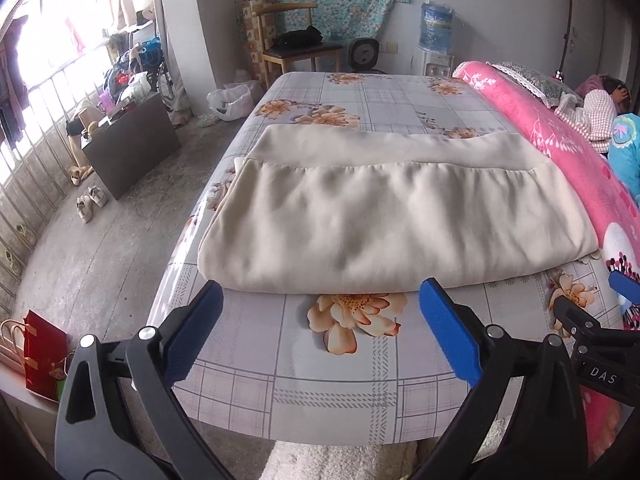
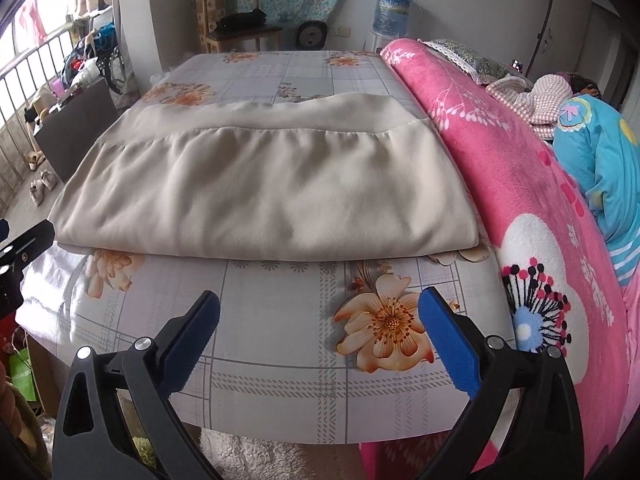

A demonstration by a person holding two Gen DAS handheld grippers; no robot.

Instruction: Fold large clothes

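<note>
A large cream garment lies folded into a wide rectangle across the bed, which has a grey floral sheet. Its folded edge faces me. In the right wrist view the same garment lies just beyond the fingers. My left gripper is open above the sheet, short of the garment's near edge, nothing between its blue pads. My right gripper is open too, over an orange flower print, holding nothing. Part of the right gripper shows at the right of the left wrist view.
A pink blanket runs along the bed's right side, with a blue quilt and a person lying beyond it. A wooden chair, a water dispenser, a dark box, shoes and bags stand on the floor to the left.
</note>
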